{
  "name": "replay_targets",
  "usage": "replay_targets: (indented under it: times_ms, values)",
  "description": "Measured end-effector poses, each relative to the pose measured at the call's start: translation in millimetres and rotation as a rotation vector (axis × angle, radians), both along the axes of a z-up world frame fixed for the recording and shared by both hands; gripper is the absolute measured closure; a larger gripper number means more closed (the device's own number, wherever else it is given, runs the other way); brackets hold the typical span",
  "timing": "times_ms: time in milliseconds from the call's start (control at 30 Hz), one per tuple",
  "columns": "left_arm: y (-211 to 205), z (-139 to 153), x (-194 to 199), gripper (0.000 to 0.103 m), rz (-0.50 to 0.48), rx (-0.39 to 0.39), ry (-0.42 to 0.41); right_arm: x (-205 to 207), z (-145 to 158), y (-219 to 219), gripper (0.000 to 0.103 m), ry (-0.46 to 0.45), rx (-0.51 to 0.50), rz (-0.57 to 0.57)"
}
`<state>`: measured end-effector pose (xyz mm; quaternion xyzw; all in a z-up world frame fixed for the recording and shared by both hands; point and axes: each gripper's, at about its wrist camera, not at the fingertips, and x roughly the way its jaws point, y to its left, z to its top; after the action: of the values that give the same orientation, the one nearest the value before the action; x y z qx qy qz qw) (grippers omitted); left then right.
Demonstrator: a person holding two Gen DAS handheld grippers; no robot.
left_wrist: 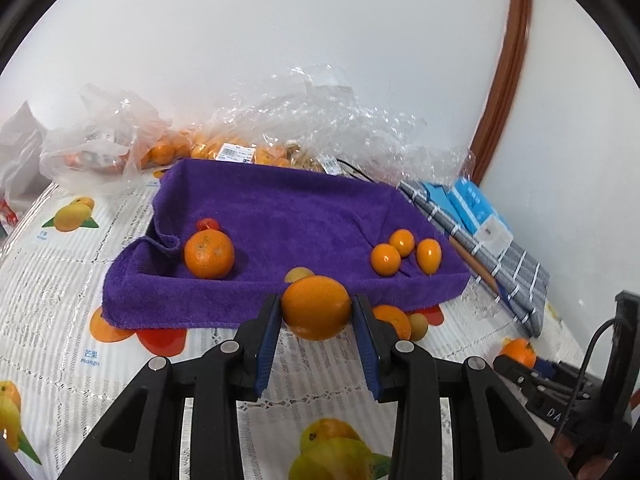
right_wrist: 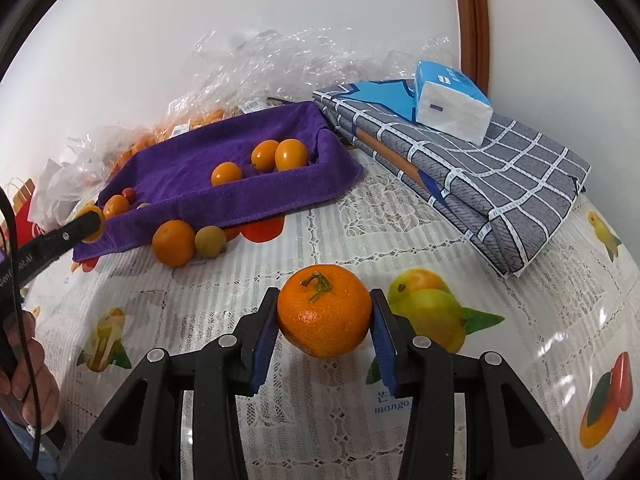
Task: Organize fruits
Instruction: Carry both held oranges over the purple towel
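Observation:
My left gripper [left_wrist: 316, 310] is shut on an orange [left_wrist: 316, 307] just in front of the purple towel-lined tray [left_wrist: 280, 208]. The tray holds a mandarin [left_wrist: 209, 254], a small red fruit [left_wrist: 208, 224], three kumquats [left_wrist: 406, 252] and a pale small fruit [left_wrist: 298, 274]. My right gripper [right_wrist: 325, 316] is shut on a stemmed mandarin [right_wrist: 325, 312] above the tablecloth, well in front of the tray [right_wrist: 224, 196]. Another orange [right_wrist: 174, 243] and a pale round fruit [right_wrist: 210, 241] lie on the table by the tray's front edge. The left gripper [right_wrist: 90, 220] shows at the left.
Clear plastic bags of oranges [left_wrist: 224, 148] lie behind the tray against the wall. A folded grey checked cloth [right_wrist: 480, 172] with a tissue pack [right_wrist: 452, 100] sits to the right. The tablecloth [right_wrist: 320, 240] has printed fruit pictures. A brown door frame [left_wrist: 508, 72] stands at right.

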<state>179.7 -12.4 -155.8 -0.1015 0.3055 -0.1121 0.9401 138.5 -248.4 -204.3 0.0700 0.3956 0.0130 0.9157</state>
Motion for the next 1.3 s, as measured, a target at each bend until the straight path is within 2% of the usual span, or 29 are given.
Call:
replay_targets:
  times_ms: [200, 367, 467, 600, 733, 800, 1000, 1167, 1233, 1300]
  values:
    - [22.7, 7.4, -2.5, 0.068, 0.053, -0.088, -0.014, 1.0, 12.1, 3.4, 0.06, -0.012, 0.033, -0.015]
    - [35.0, 17.3, -3.4, 0.068, 0.056, -0.145, -0.024, 6.2, 38.1, 13.7, 0.06, -0.054, 0.023, -0.008]
    - [36.8, 28.9, -2.6, 0.068, 0.06, -0.111, -0.029, 12.7, 53.9, 18.6, 0.06, -0.083, 0.022, -0.007]
    - [49.9, 56.3, -0.9, 0.068, 0.061, -0.12, -0.072, 28.5, 68.5, 23.1, 0.06, -0.115, 0.042, 0.008]
    - [54.4, 82.4, 13.6, 0.068, 0.1, -0.06, -0.119, 52.9, 78.6, 26.1, 0.06, -0.138, 0.06, 0.009]
    - [53.1, 86.9, 23.6, 0.068, 0.11, -0.055, -0.122, 66.9, 83.5, 27.5, 0.06, -0.141, 0.076, 0.011]
    - [40.8, 72.6, 58.1, 0.068, 0.123, -0.072, -0.118, 101.2, 88.1, 35.1, 0.06, -0.167, 0.104, 0.019]
    - [39.5, 40.2, 72.1, 0.068, 0.105, -0.093, -0.091, 113.8, 66.2, 32.6, 0.059, -0.184, 0.12, 0.037]
    - [41.6, 33.2, 77.2, 0.068, 0.106, -0.08, -0.074, 120.6, 58.0, 28.4, 0.06, -0.151, 0.098, 0.022]
    - [45.7, 30.3, 80.1, 0.068, 0.121, -0.066, -0.079, 122.5, 55.9, 22.8, 0.06, -0.155, 0.109, 0.011]
